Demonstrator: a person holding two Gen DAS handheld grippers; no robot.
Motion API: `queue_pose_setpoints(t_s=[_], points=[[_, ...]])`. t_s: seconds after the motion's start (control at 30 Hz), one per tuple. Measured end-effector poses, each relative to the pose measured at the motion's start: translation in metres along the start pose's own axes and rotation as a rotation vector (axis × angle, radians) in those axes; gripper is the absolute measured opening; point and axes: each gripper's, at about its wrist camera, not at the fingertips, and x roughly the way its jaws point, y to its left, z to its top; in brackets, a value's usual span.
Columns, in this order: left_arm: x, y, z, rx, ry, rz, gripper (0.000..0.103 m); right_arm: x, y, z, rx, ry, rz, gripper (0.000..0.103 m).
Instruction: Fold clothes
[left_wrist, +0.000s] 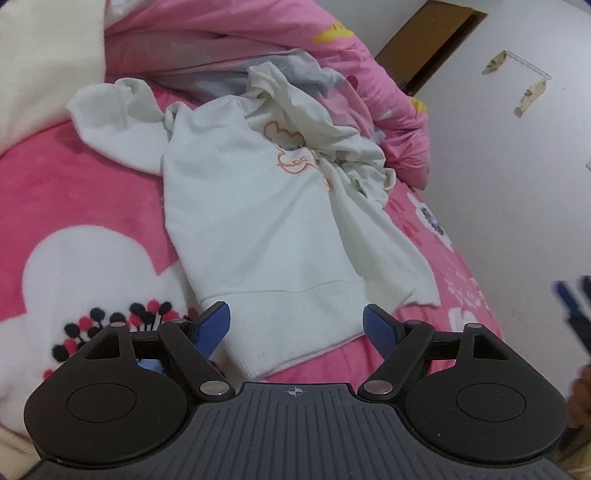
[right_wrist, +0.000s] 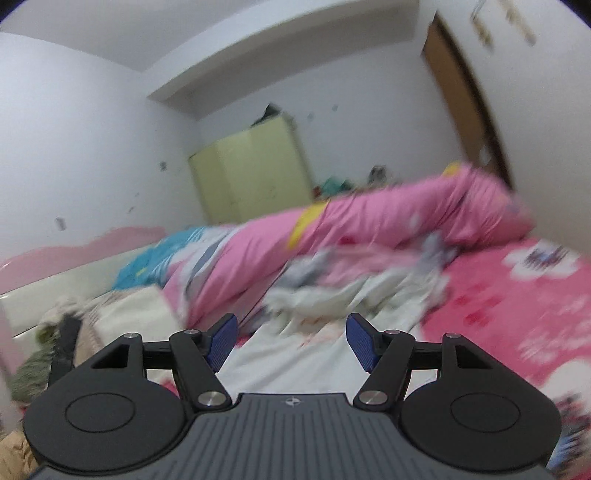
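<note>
A white sweatshirt (left_wrist: 266, 206) with an orange outline drawing lies on the pink bed cover, its ribbed hem toward me, one sleeve bunched at the upper left and the hood end crumpled. My left gripper (left_wrist: 295, 308) hovers just over the hem, open, its blue pads (left_wrist: 214, 328) either side of the hem and not pressing it. The right gripper (left_wrist: 570, 306) shows as a blur at the right edge of the left wrist view. In its own blurred view the right gripper (right_wrist: 292, 316) is open and holds nothing, pointing nearly level over the white sweatshirt (right_wrist: 317, 354).
A bundled pink quilt (left_wrist: 295, 37) lies behind the sweatshirt. The pink bed cover (left_wrist: 74, 184) has white flower prints. A cream cloth (left_wrist: 44, 55) lies at the upper left. A white wall (left_wrist: 517, 184) and brown door (left_wrist: 424, 44) bound the bed's right side. A pale green wardrobe (right_wrist: 251, 173) stands at the back.
</note>
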Motion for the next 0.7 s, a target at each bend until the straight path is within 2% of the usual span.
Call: queue_pose_setpoints(t_s=[0.2,0.33,0.4,0.7], points=[[0.012,-0.001,0.008,0.051,0.019,0.038,0.082,0.085,-0.033,-0.048,0.133,0.149,0.132,0.066],[0.007,-0.002,0.0,0.059,-0.001,0.058,0.084,0.112,-0.036,-0.071,0.164,0.199,0.188,0.061],[0.006,-0.001,-0.009,0.048,-0.009,0.065,0.085,0.113,-0.036,-0.079,0.165,0.201,0.199,0.056],[0.003,0.004,-0.041,0.023,-0.017,0.109,0.084,0.07,-0.028,-0.088,0.23,0.115,0.144,0.055]])
